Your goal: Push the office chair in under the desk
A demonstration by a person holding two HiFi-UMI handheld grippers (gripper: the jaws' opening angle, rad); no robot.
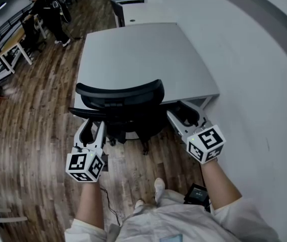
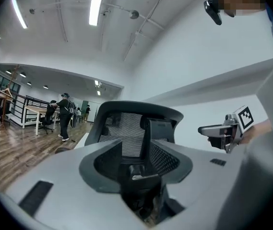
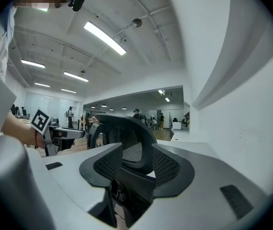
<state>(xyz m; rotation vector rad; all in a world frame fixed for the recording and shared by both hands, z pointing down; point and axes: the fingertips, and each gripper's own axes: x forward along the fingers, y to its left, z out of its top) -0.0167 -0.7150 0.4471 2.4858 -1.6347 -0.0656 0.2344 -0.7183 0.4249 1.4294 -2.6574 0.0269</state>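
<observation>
A black office chair with a mesh back stands at the near edge of the pale grey desk, its seat partly under the top. My left gripper is open at the chair's left side, by the armrest. My right gripper is open at the chair's right side, close to the desk's corner. In the left gripper view the chair back shows beyond the open left gripper, with the right gripper off to the side. In the right gripper view the chair back stands beyond the open right gripper. Nothing is held.
A white wall runs along the desk's right side. Wood floor lies to the left and under me. People and tables stand far back left. Another dark chair is behind the desk. My shoes are just behind the office chair.
</observation>
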